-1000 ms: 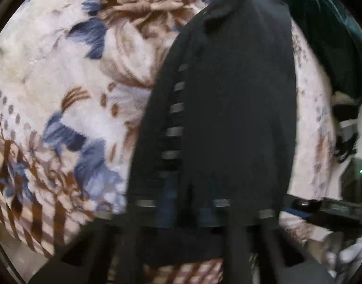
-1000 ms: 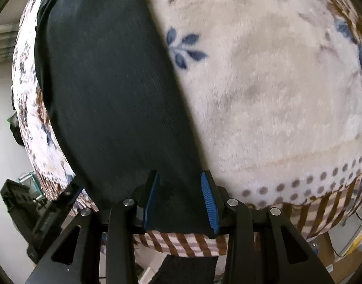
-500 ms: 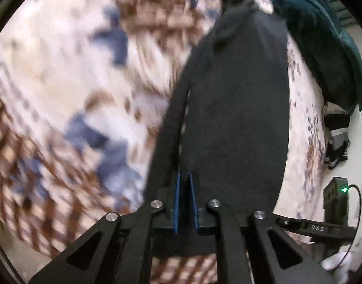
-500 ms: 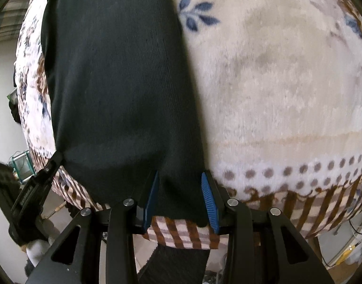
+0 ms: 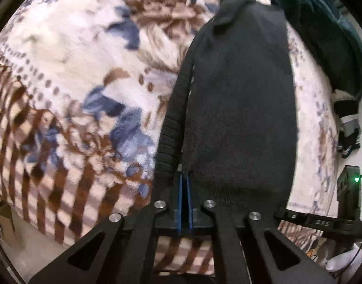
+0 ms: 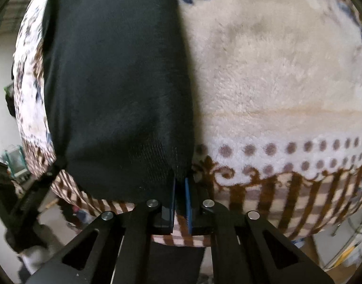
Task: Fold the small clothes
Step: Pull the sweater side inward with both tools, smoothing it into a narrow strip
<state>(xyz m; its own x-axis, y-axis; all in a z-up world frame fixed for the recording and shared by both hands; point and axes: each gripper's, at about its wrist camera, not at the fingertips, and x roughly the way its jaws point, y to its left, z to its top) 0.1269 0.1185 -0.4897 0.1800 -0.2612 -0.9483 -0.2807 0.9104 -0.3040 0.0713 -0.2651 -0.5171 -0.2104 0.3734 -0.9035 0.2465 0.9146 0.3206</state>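
Both wrist views steeply downward, close, sharing black garment

text: "DAS" | on: black bar at lower right, left wrist view | other: none legible

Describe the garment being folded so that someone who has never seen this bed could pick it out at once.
Start at the plush floral blanket in cream, brown and blue that covers the bed. On it lies a long black knit garment, its near edge pinched by the left gripper and the right gripper. Unlike the dark teal fabric heaped beyond it, it is black, with a ribbed edge.
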